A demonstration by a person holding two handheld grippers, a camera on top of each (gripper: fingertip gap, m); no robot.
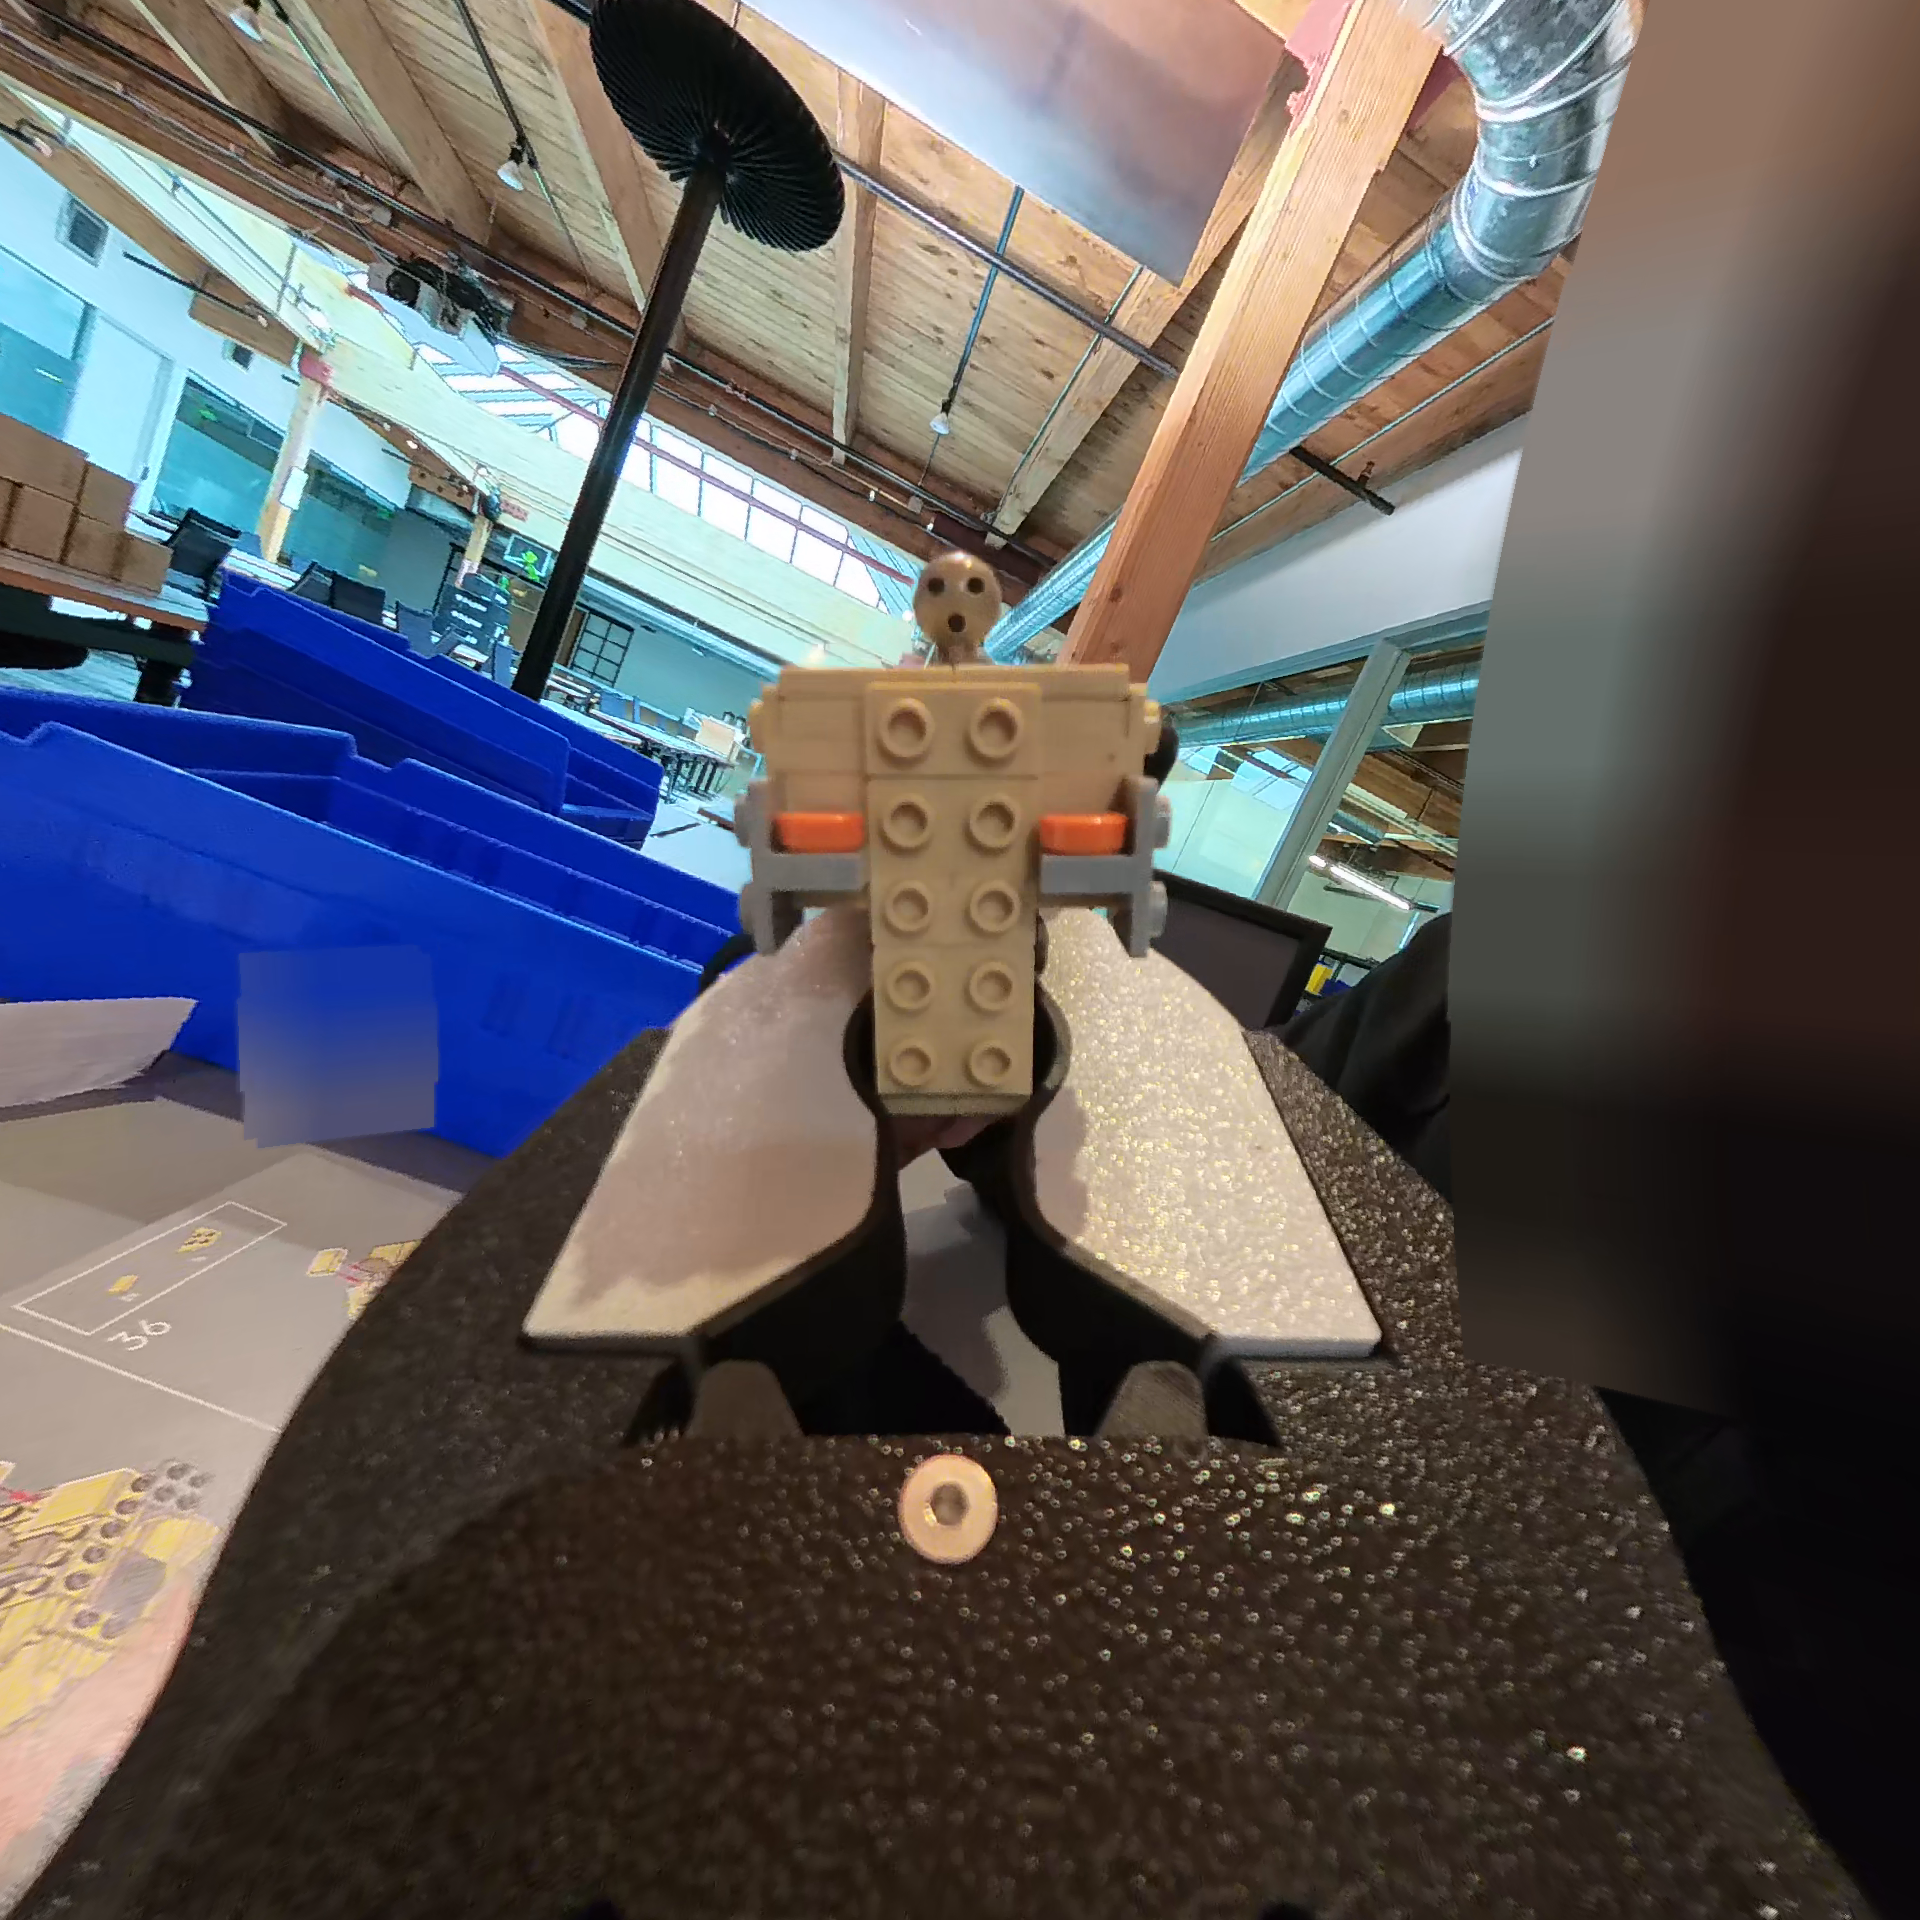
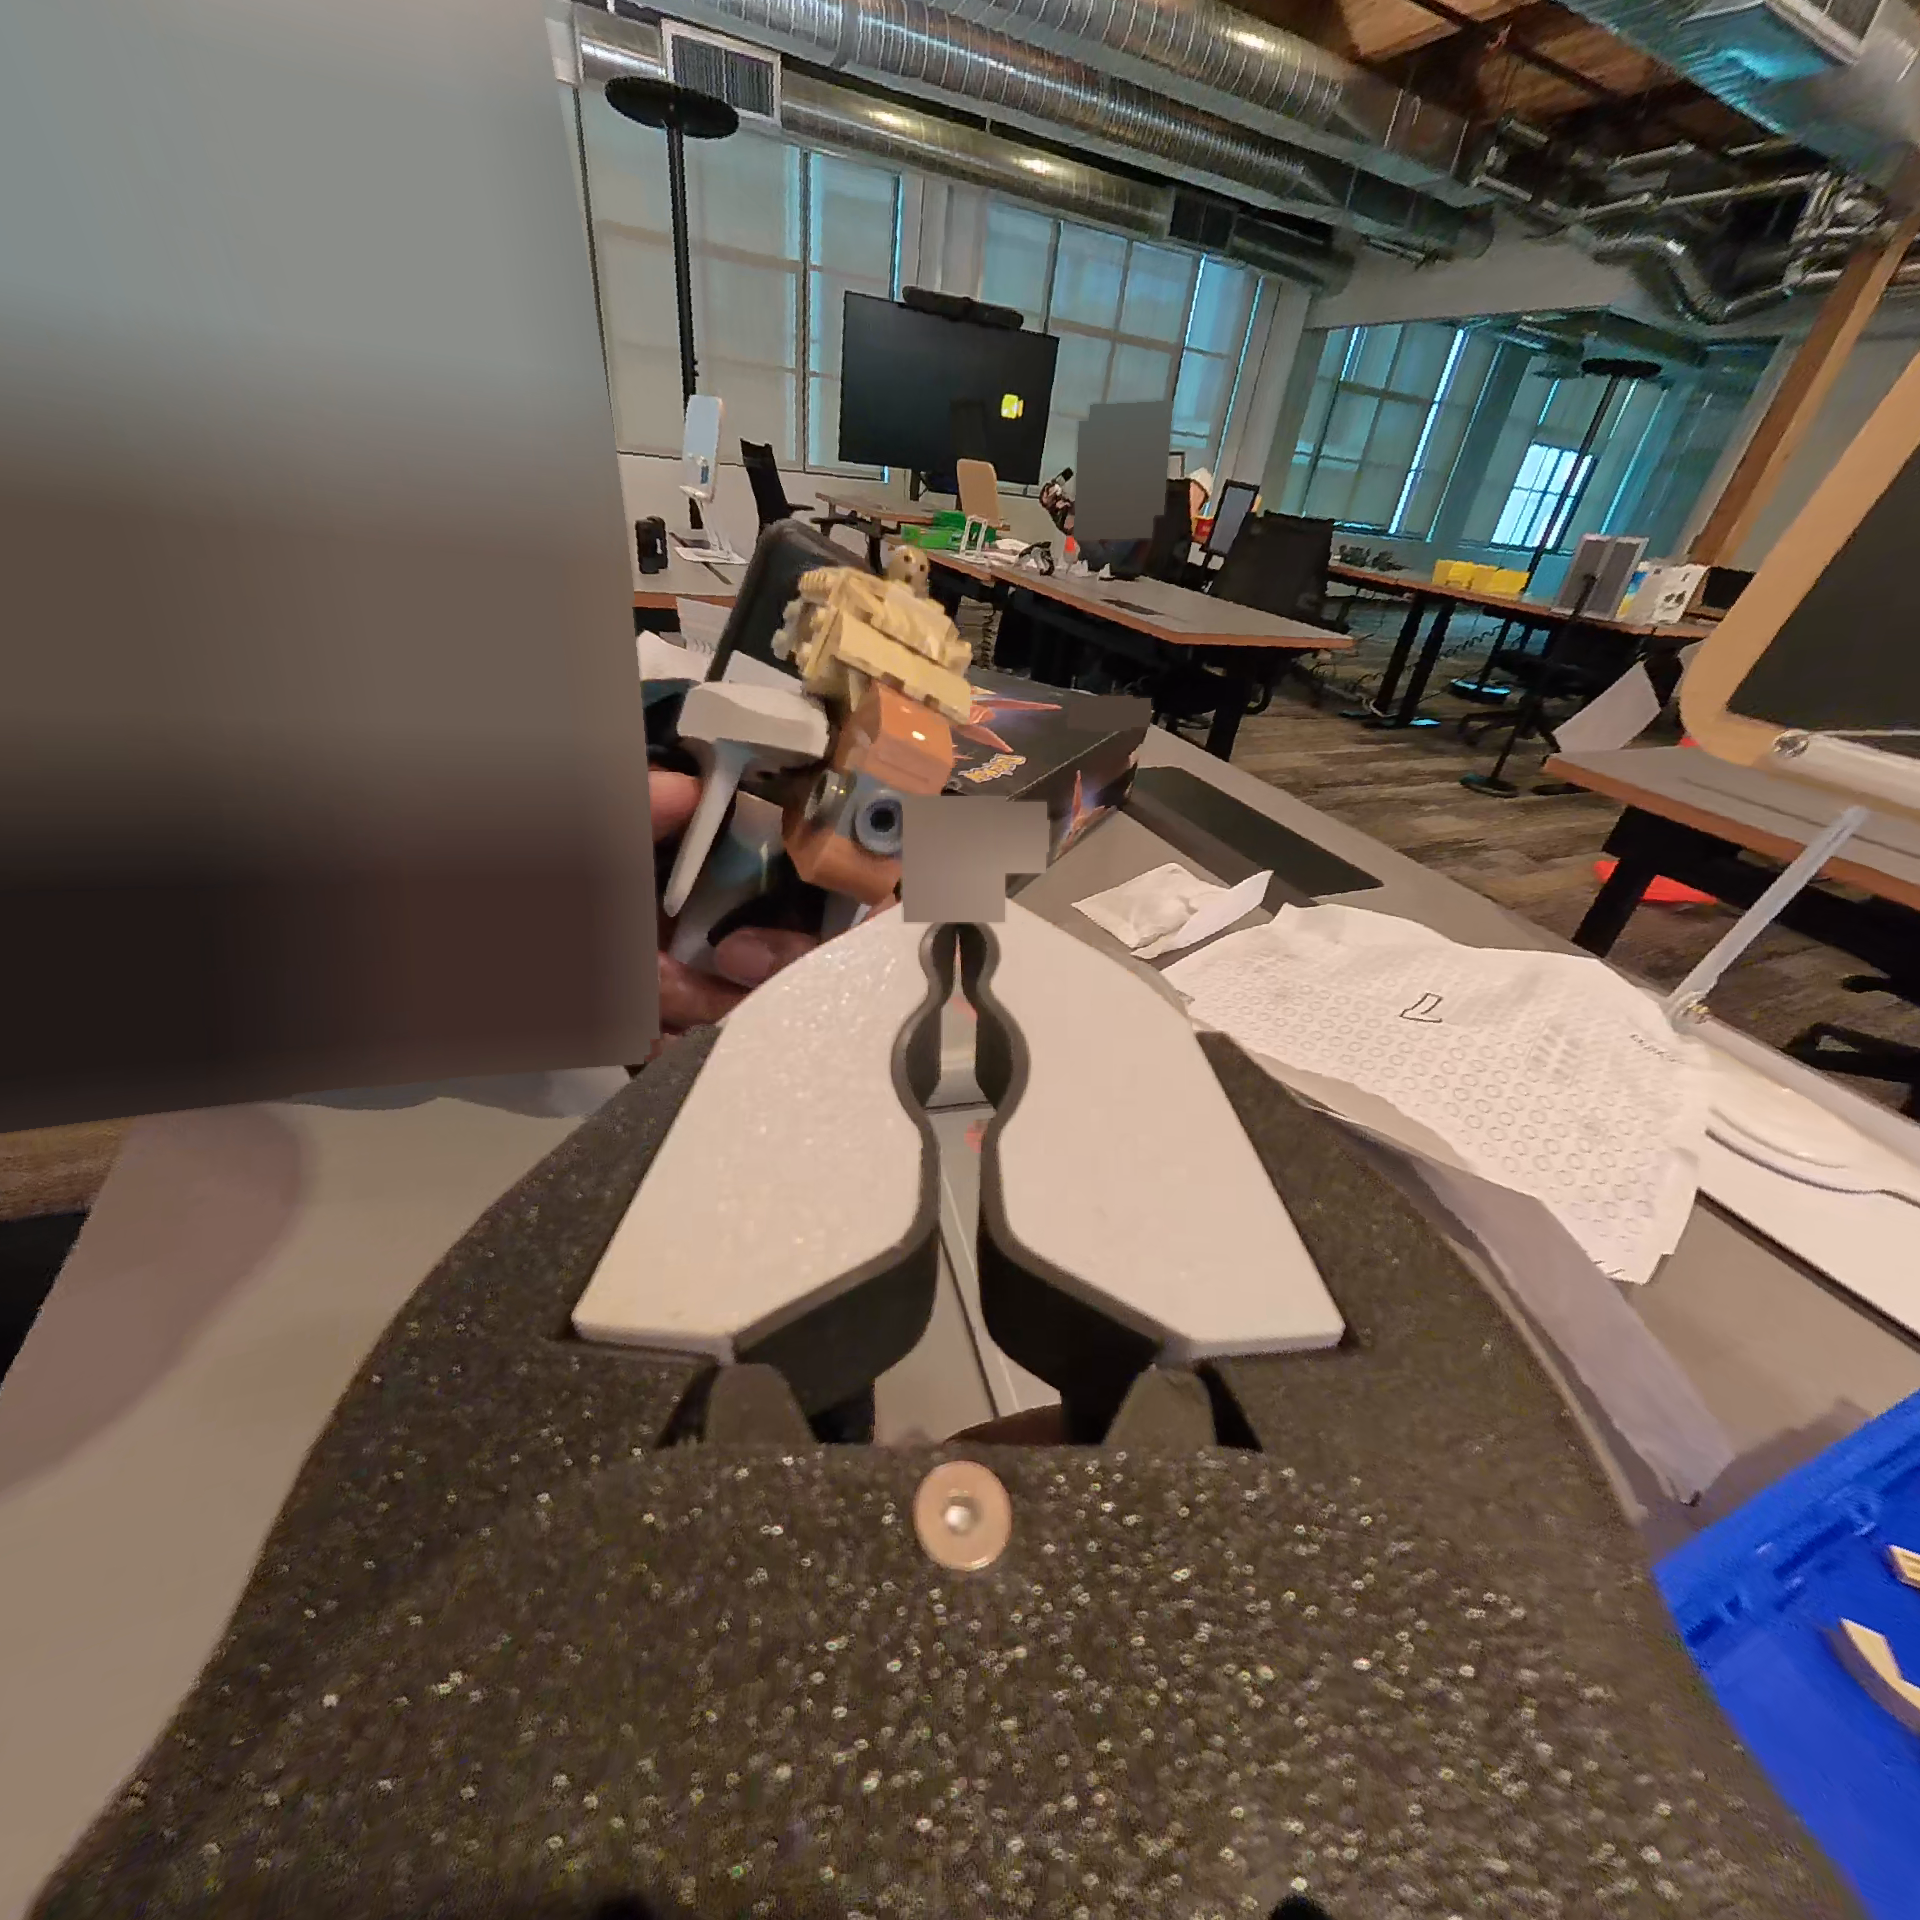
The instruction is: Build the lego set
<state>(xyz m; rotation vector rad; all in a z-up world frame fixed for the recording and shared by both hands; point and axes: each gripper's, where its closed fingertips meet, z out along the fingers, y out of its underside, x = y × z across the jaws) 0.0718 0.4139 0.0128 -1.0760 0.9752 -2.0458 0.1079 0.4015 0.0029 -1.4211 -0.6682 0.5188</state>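
Observation:
My left gripper (image 1: pixel 951 935) is shut on a tan lego model (image 1: pixel 951 758) and holds it up in the air, above the table. The model has a long studded tan plate (image 1: pixel 951 935) running between the fingers, orange tiles (image 1: pixel 821 829) and grey brackets at its sides, and a small tan round-headed figure (image 1: pixel 958 603) on its far end. In the right wrist view the same model (image 2: pixel 883 644) shows up left, tilted, with brown parts below, held by the left gripper's grey finger (image 2: pixel 743 717). My right gripper (image 2: pixel 958 940) is shut just right of it; a blurred patch hides its tips.
Blue bins (image 1: pixel 364 831) stand at the left, behind an open instruction booklet (image 1: pixel 156 1351) on the grey table. In the right wrist view lie a dark set box (image 2: pixel 1049 748), a white perforated paper bag (image 2: pixel 1455 1049), a small plastic bag (image 2: pixel 1164 904) and a blue bin (image 2: pixel 1808 1662). The tips of one gripper are about 5 cm away from the tips of the other.

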